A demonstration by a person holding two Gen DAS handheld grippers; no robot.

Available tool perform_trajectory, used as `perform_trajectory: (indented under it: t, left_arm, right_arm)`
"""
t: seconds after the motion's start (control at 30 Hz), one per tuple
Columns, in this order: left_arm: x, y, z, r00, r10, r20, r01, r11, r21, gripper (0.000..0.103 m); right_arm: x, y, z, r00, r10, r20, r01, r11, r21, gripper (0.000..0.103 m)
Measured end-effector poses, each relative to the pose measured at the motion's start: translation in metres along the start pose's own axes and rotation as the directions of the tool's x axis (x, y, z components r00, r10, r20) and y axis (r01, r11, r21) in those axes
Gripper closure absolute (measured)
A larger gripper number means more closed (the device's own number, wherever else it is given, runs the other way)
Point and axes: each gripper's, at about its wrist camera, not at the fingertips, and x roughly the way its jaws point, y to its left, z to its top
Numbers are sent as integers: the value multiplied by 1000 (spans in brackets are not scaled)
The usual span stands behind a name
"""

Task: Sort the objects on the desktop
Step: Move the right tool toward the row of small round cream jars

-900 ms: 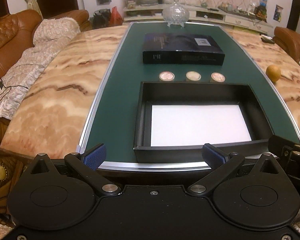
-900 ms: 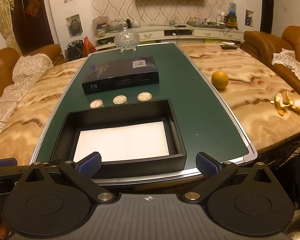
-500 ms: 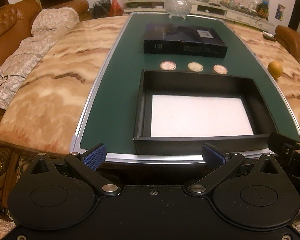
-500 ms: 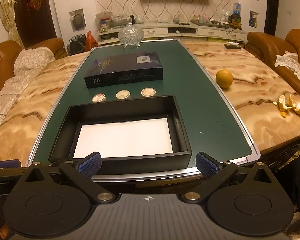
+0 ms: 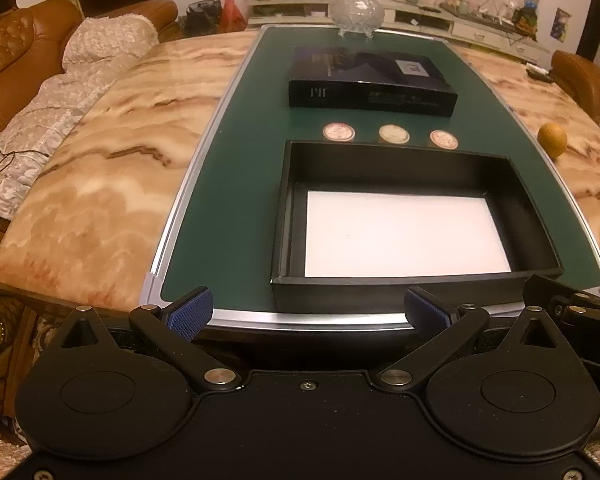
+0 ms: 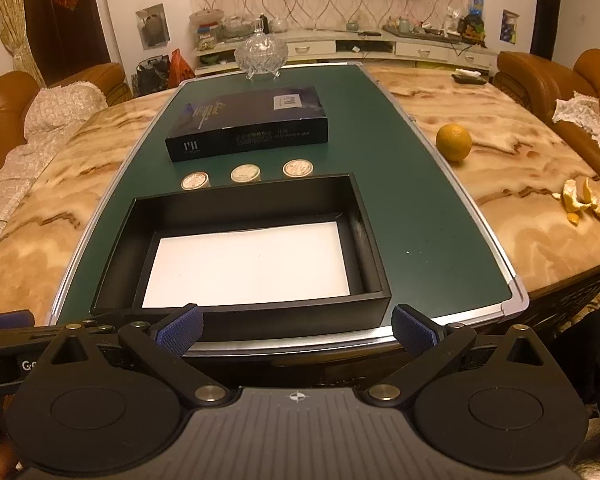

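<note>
An open black box (image 5: 284,216) (image 6: 374,240) with a white lining sits on the green mat near the front edge. Behind it lie three round coins in a row: left (image 5: 339,132) (image 6: 195,181), middle (image 5: 394,134) (image 6: 245,173), right (image 5: 443,139) (image 6: 297,168). A dark closed box (image 5: 370,78) (image 6: 248,122) lies beyond them. My left gripper (image 5: 307,312) is open and empty at the mat's front edge. My right gripper (image 6: 296,330) is open and empty in front of the black box.
The green mat (image 5: 236,184) (image 6: 420,208) lies on a marble table (image 5: 100,152). A glass jar (image 5: 357,10) (image 6: 261,53) stands at the mat's far end. A whole orange (image 5: 552,140) (image 6: 454,143) and orange peels (image 6: 588,204) lie to the right. Sofas flank the table.
Both grippers have risen a little and tilted down, so the table shows lower and nearer in view. Both stay open and empty. Nothing on the table moved.
</note>
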Motion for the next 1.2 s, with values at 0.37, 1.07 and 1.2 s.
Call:
perform_trajectory:
  t: [0.37, 1.07, 1.2]
  left_arm:
    - [10, 6, 9, 1000, -23, -13, 23, 999, -38, 0]
    - [33, 0, 28, 1000, 25, -18, -25, 1000, 18, 0]
    - [37, -1, 31, 999, 30, -17, -30, 999, 20, 0]
  right_arm:
    - [12, 0, 3, 1000, -9, -19, 8, 1000, -6, 0]
    - [44, 2, 19, 998, -22, -55, 20, 1000, -23, 0]
    - [49, 3, 21, 998, -22, -64, 20, 999, -25, 0]
